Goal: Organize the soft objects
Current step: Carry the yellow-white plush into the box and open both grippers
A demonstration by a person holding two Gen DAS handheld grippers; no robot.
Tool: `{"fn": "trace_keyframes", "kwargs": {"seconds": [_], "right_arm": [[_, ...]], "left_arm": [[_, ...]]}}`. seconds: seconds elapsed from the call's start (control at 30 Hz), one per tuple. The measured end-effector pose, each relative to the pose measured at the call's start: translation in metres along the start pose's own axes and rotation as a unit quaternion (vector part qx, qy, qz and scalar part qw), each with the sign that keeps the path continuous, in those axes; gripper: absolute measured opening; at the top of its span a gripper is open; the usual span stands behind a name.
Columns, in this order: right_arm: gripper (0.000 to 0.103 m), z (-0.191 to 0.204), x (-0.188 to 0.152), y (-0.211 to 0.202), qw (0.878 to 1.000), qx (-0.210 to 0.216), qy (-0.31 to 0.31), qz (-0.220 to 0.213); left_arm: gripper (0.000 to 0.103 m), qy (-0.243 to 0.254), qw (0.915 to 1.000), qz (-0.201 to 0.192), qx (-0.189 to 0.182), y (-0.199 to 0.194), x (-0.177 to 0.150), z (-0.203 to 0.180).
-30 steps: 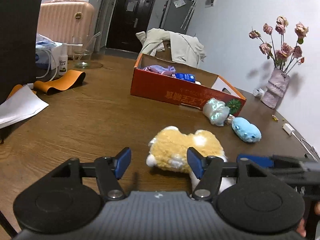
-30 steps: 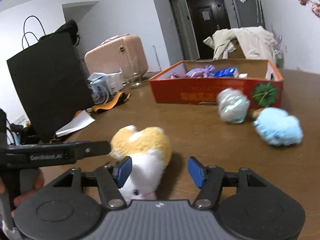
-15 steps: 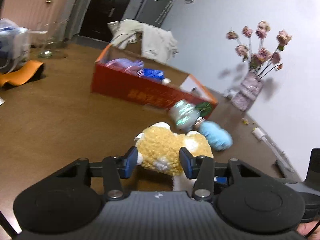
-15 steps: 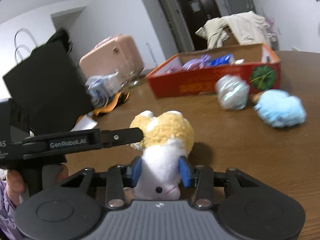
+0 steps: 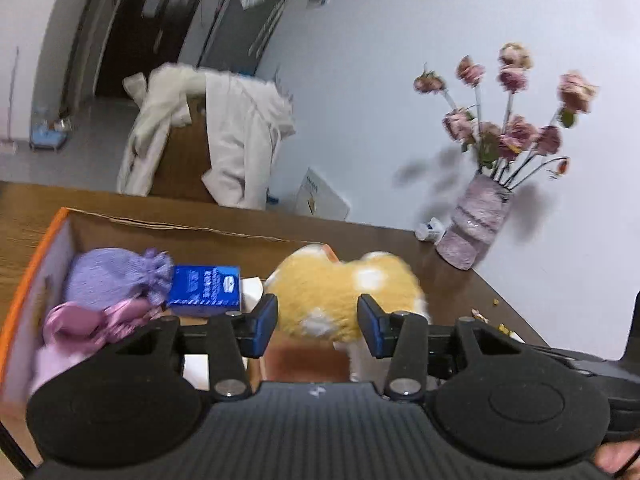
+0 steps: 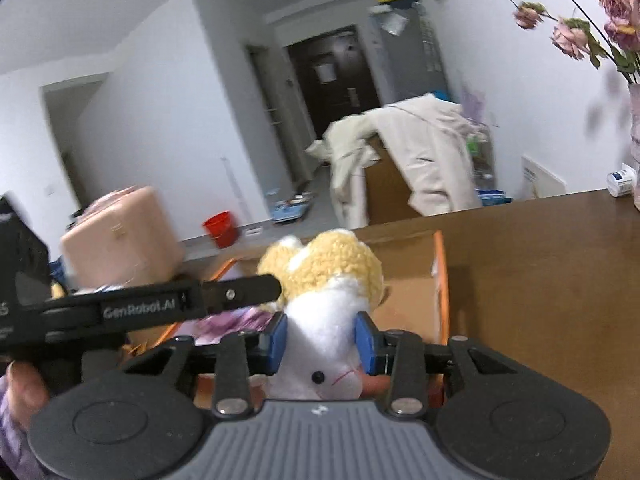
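A yellow and white plush toy (image 5: 344,292) hangs in the air over the orange cardboard box (image 5: 40,256). My left gripper (image 5: 317,320) is shut on its yellow body. My right gripper (image 6: 321,340) is shut on its white face end (image 6: 320,344). In the right wrist view the left gripper's finger (image 6: 240,294) reaches in from the left against the plush. The box (image 6: 439,276) lies below the toy. It holds a purple knit pouch (image 5: 116,276), a pink satin cloth (image 5: 80,320) and a blue packet (image 5: 206,290).
A pink vase of dried roses (image 5: 476,228) stands on the brown table (image 5: 452,280) at the right, with a small white bottle (image 5: 430,230) beside it. A chair draped with a cream coat (image 5: 224,136) stands behind the table. A pink suitcase (image 6: 120,240) is at the left.
Both grippers have lifted the plush off the table and carried it forward over the orange box. The box contents now lie just below the left gripper.
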State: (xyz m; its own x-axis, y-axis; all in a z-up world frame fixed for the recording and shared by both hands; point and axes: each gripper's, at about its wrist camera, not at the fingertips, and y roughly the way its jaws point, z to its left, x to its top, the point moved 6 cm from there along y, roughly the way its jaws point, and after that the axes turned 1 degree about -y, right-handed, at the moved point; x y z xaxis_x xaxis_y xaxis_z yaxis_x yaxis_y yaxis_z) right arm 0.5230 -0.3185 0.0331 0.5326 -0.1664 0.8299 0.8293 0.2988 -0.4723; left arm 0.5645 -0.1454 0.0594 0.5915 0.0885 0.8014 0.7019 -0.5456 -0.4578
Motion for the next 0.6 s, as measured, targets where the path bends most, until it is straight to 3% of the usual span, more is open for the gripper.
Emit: {"fn": "trace_keyframes", "kwargs": {"seconds": [0.1, 0.23, 0.5, 0.6], "right_arm": [[0.027, -0.017, 0.009, 0.046, 0.999, -0.042, 0.018, 0.010], [0.018, -0.025, 0.002, 0.087, 0.994, -0.106, 0.001, 0.030], [0.020, -0.027, 0.004, 0.114, 0.981, -0.164, -0.078, 0.063], [0.022, -0.030, 0.009, 0.116, 0.984, -0.150, -0.067, 0.072]], "left_arm": [[0.045, -0.005, 0.9991, 0.010, 0.040, 0.030, 0.011, 0.015], [0.045, -0.004, 0.9971, 0.022, 0.073, 0.040, 0.005, 0.037], [0.045, 0.016, 0.9930, 0.048, 0.107, 0.045, -0.017, 0.060], [0.047, 0.030, 0.9909, 0.046, 0.123, 0.040, -0.021, 0.058]]}}
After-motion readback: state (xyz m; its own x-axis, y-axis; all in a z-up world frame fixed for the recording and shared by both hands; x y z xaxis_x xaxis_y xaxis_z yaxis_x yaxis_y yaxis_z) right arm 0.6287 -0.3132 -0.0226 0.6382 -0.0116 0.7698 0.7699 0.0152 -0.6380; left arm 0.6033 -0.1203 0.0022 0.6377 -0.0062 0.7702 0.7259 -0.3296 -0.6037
